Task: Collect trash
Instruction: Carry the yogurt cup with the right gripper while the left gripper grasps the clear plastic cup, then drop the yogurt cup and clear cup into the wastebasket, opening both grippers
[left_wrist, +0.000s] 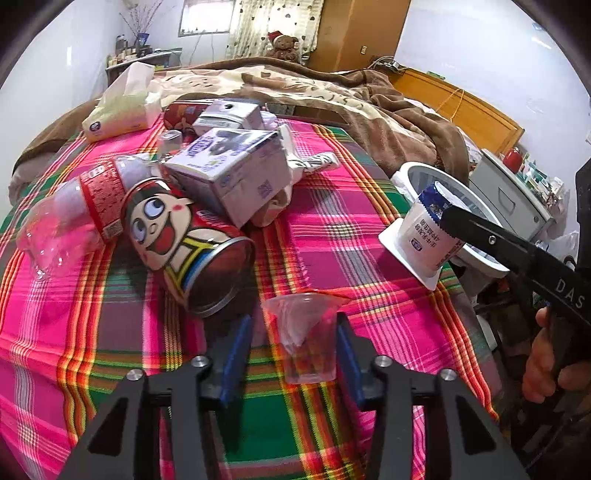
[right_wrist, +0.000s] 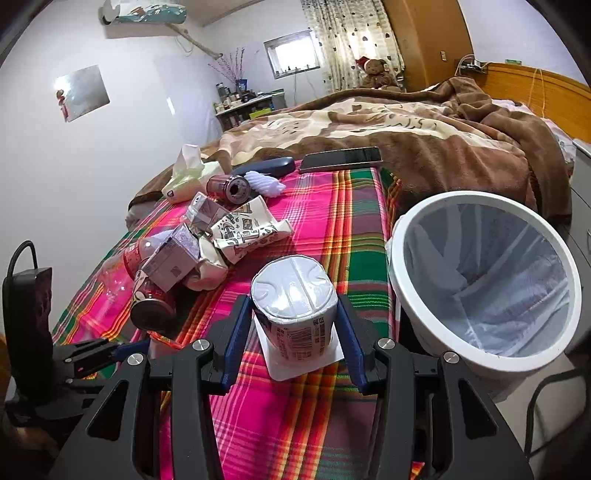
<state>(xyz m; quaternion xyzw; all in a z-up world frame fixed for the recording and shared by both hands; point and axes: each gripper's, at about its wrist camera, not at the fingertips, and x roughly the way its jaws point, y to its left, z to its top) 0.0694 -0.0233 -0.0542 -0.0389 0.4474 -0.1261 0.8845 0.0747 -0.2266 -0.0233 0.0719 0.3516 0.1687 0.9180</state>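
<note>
Left tool (left_wrist: 293, 347): I've got the small clear plastic cup (left_wrist: 304, 338) lying on the plaid bedspread (left_wrist: 332, 229) between the blue pads. The right pad touches the cup wall; the left pad stands off it with a visible gap, so not pinched.

Right tool (right_wrist: 293, 332): pinching the white yogurt cup (right_wrist: 295, 302), held upside down, foil lid edge facing the camera, above the bedspread. Pads press both sides.

Just right of it, beside the bed: white trash bin (right_wrist: 484, 280) with clear liner, mouth tilted toward me.

Further back on the bedspread, the trash pile: red cartoon can (left_wrist: 184, 240), clear plastic bottle (left_wrist: 74, 218) with red label, purple-white carton (left_wrist: 229, 173), crumpled paper bag (right_wrist: 247, 229), second red can (right_wrist: 229, 188).

Beyond: tissue pack (left_wrist: 118, 107), phone (right_wrist: 340, 158), brown blanket (right_wrist: 406, 129).
</note>
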